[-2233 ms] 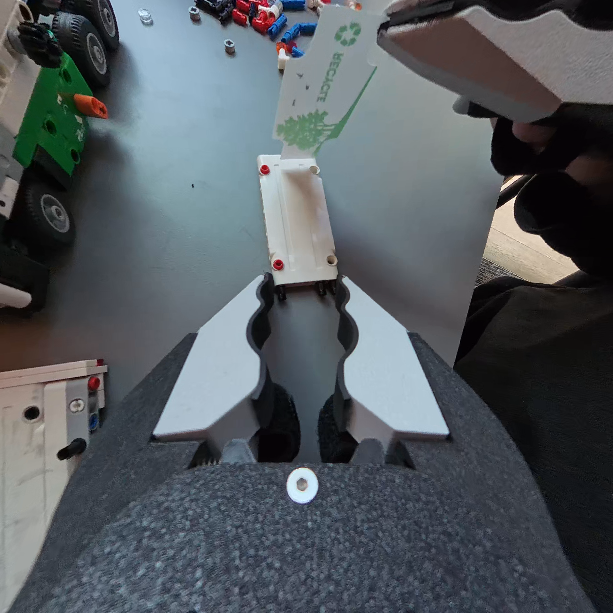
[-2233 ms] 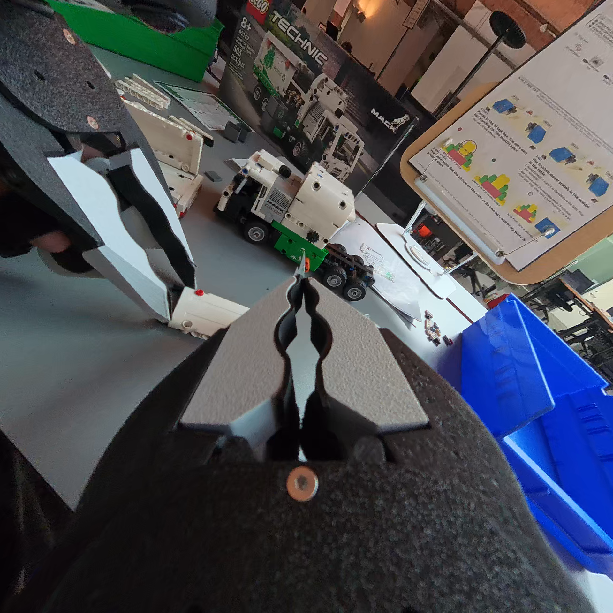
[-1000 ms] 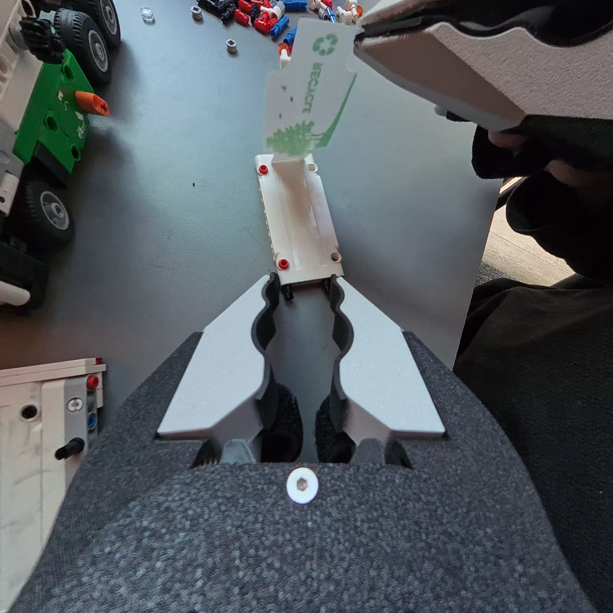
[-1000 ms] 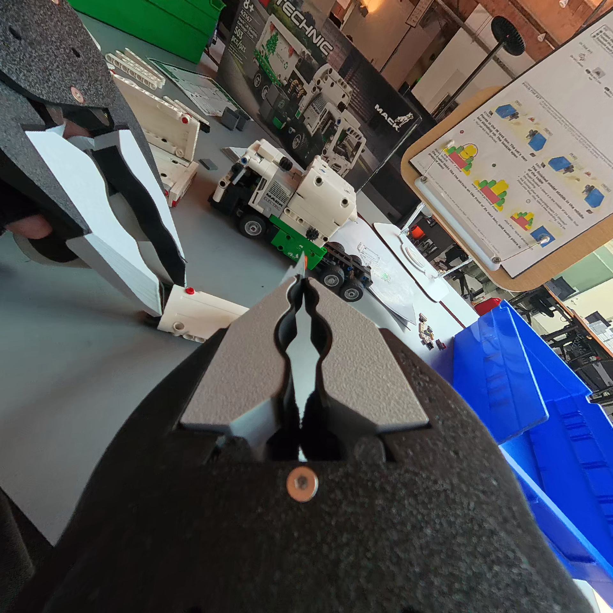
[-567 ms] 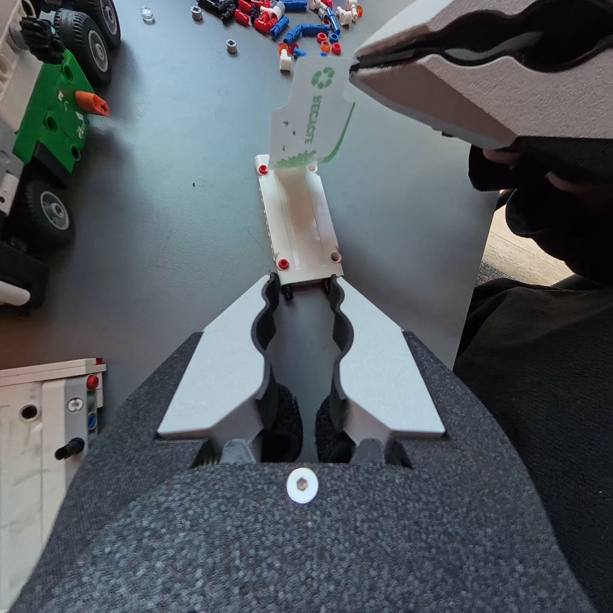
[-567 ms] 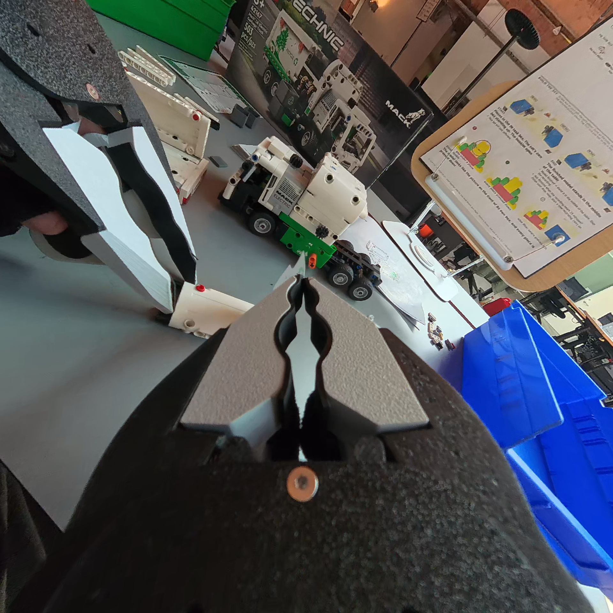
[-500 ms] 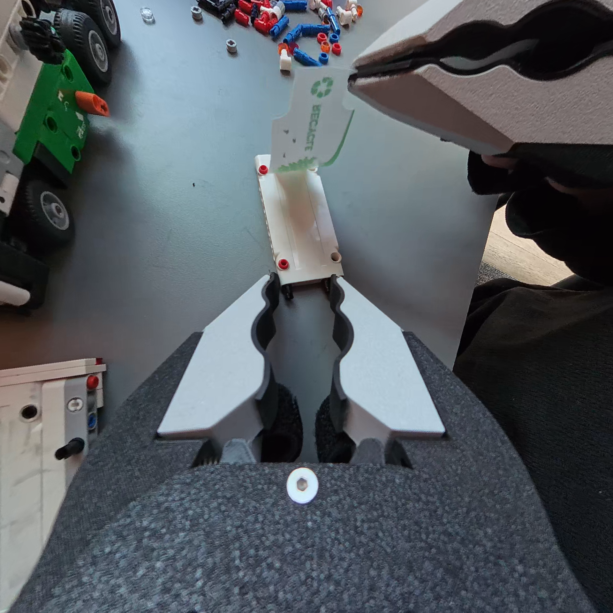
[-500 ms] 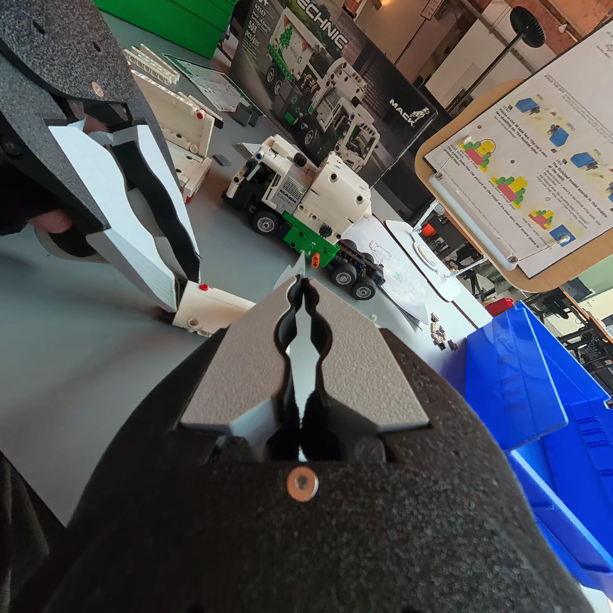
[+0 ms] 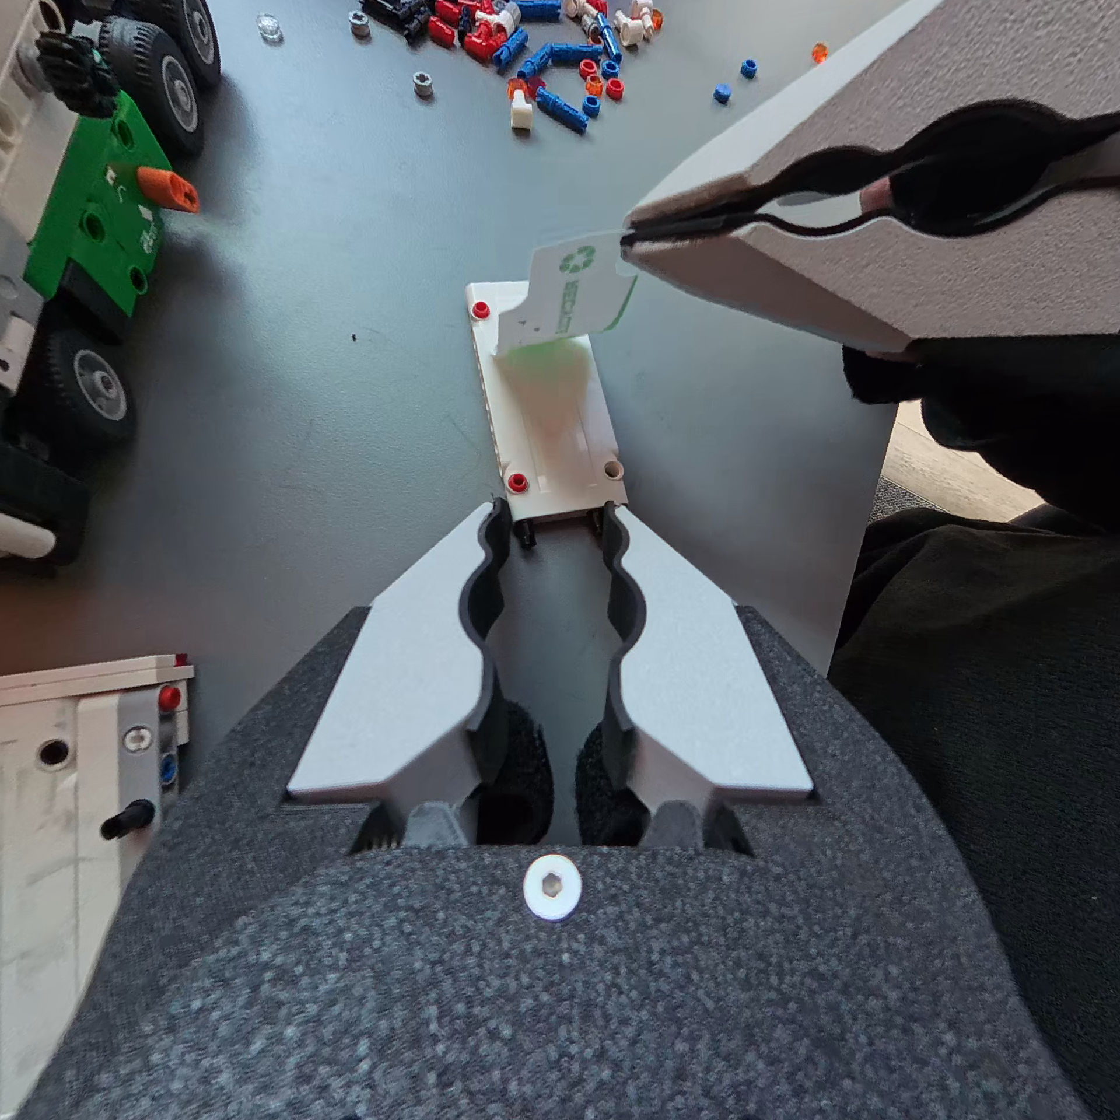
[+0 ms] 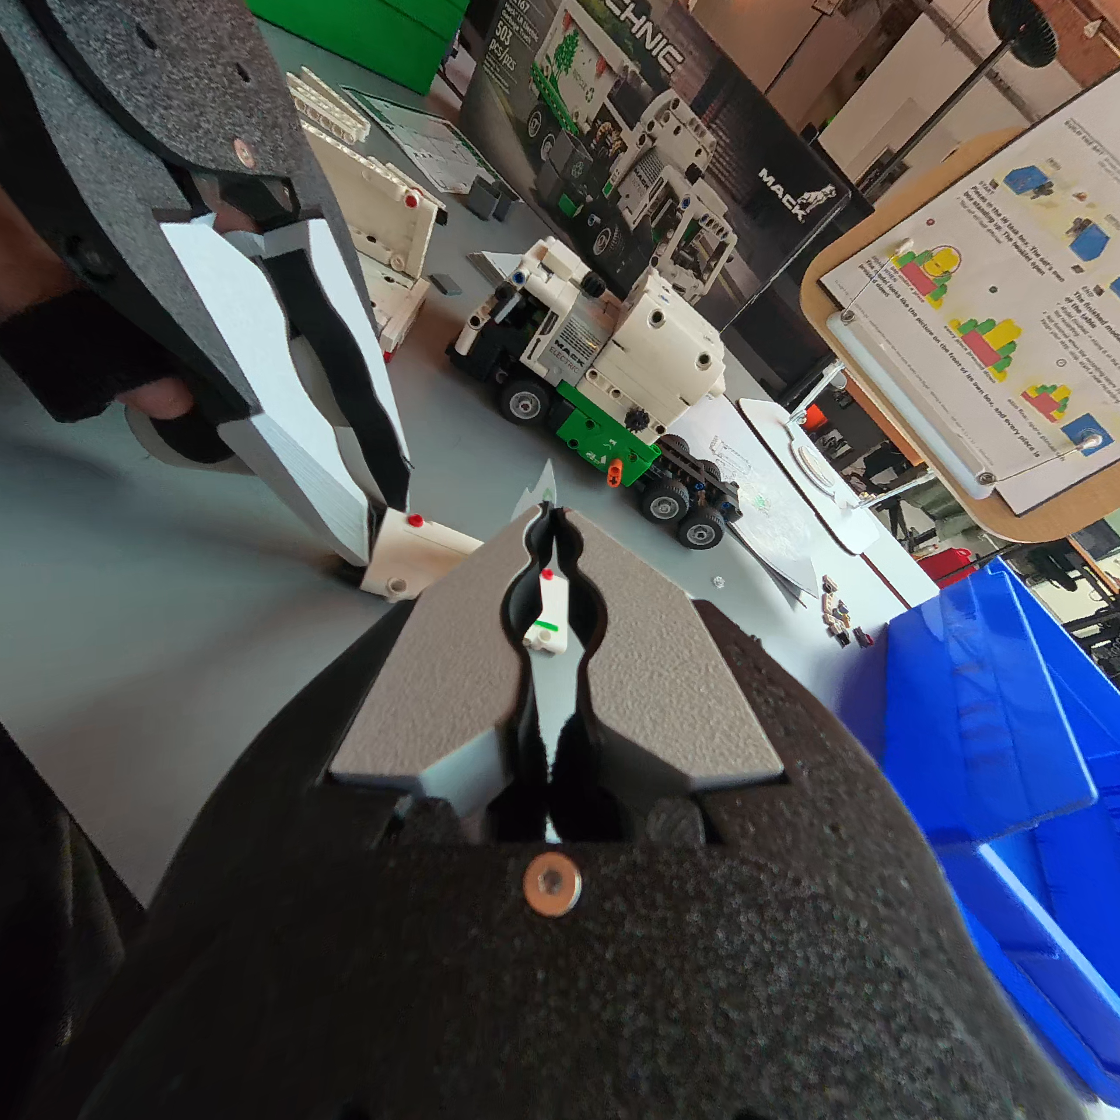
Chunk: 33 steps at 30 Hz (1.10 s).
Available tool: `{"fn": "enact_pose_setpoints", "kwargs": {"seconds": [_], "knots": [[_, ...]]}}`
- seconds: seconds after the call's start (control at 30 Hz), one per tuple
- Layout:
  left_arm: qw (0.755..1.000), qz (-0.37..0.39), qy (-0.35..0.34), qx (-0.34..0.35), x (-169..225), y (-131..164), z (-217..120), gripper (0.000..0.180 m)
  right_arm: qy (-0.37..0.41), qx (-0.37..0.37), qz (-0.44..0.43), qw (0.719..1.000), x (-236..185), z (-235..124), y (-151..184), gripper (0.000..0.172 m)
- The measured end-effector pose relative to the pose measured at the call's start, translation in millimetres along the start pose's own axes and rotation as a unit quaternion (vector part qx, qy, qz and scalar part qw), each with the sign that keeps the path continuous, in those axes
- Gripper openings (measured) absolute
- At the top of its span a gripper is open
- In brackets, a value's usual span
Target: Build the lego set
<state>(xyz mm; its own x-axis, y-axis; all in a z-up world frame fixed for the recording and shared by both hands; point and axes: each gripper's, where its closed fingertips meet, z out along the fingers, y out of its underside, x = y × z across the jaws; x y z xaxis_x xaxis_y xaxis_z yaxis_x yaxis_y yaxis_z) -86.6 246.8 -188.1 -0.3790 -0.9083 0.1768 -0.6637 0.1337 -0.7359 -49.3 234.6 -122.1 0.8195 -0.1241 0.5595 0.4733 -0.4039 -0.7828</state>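
Grey tabletop runs under both tools, with a busy workshop behind it: a boxed toy-truck kit stands at the back, a clipboard with a picture sheet leans on the right, and blue plastic bins sit at the table's right edge.

At the centre lies a long white brick-built panel with red pins, flat on the table. The left gripper has its fingertips set against the two sides of the panel's near end, jaws part open to the panel's width, gripping it there. The right gripper comes in from the upper right with jaws pressed together on the corner of a thin white sticker with green print. The sticker's lower edge meets the far half of the panel.

Beyond the panel, loose red, blue and white small pins are scattered. A half-built white and green toy truck stands off to the left, and another white brick-built block sits near the left gripper's body.
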Motion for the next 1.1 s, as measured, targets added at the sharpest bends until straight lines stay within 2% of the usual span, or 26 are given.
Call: {"fn": "enact_pose_setpoints", "kwargs": {"seconds": [0.43, 0.73, 1.0, 1.1], "knots": [[1.000, 0.002, -0.002, 0.000, 0.1, 0.2, 0.0, 0.029, 0.024, -0.012, 0.039, 0.999, 4.8, 5.8, -3.4, 0.000], [1.000, 0.001, -0.004, 0.000, -0.1, 0.0, 0.0, 0.030, 0.054, -0.012, 0.175, 0.983, 42.0, -1.8, 10.8, 0.000], [1.000, 0.016, 0.013, 0.001, 12.8, -7.6, 8.8, 0.069, 0.044, -0.019, 0.233, 0.971, 46.6, 1.2, 20.4, 0.000], [1.000, 0.012, 0.013, 0.001, 17.1, -17.2, 20.0, 0.075, 0.033, -0.016, 0.241, 0.970, 43.3, 1.7, 18.6, 0.000]]}}
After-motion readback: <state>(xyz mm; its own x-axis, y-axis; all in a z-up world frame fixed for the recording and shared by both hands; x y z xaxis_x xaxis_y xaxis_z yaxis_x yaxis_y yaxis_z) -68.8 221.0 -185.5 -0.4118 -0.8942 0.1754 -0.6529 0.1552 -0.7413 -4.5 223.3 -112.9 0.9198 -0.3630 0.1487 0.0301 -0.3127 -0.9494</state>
